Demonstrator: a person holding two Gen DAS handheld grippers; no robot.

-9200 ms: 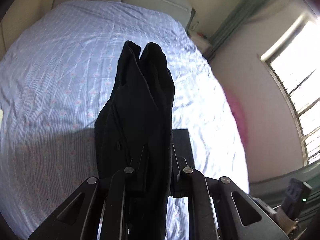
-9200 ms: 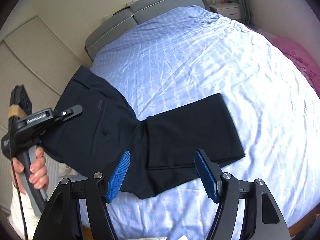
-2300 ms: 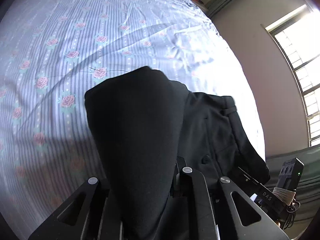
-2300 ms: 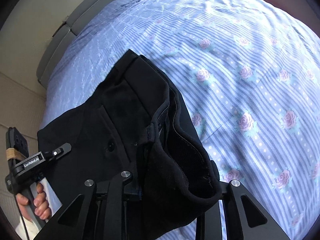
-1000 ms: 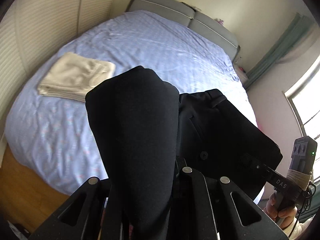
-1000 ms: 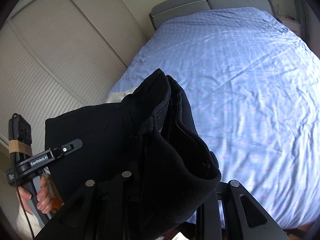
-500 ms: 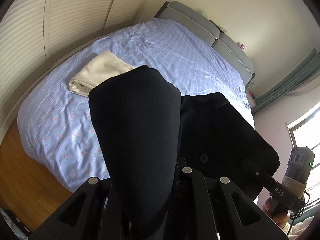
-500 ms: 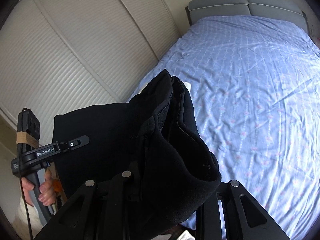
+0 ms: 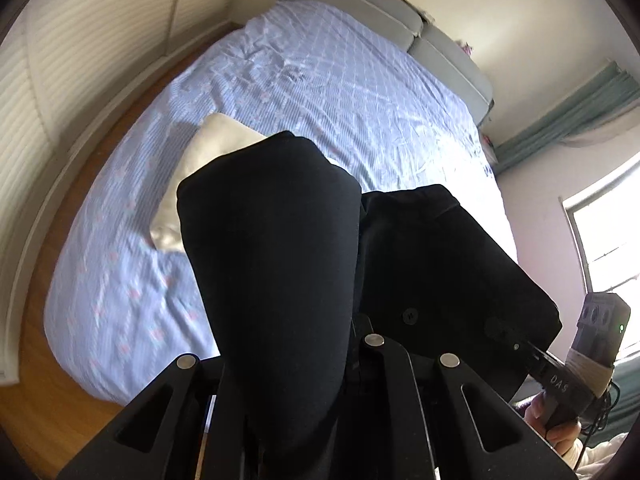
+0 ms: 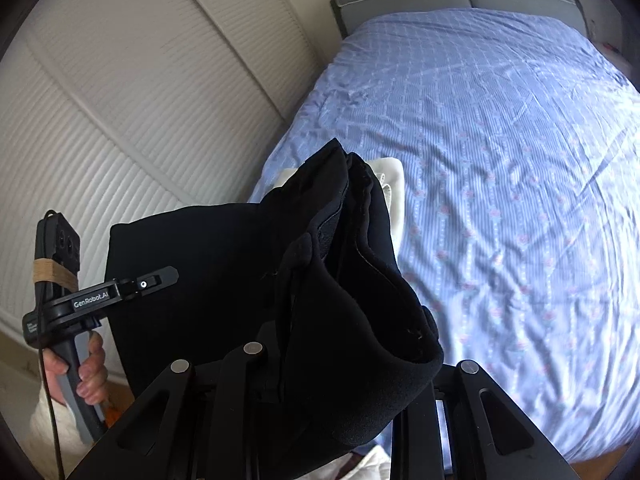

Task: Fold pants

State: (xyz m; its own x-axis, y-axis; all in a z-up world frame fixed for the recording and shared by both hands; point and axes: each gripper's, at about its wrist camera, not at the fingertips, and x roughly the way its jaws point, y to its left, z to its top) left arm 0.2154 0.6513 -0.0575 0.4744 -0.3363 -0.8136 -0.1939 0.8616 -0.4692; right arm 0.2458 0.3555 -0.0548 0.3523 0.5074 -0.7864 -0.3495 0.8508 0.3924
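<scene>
While both grippers clench the folded black fabric pants, left gripper and right gripper hold them aloft over the blue floral-sheeted bed (near a cream folded cloth).

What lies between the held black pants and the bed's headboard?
A folded cream cloth right behind the pants, then bare blue sheet up to the headboard; clearest in the left wrist view.
</scene>
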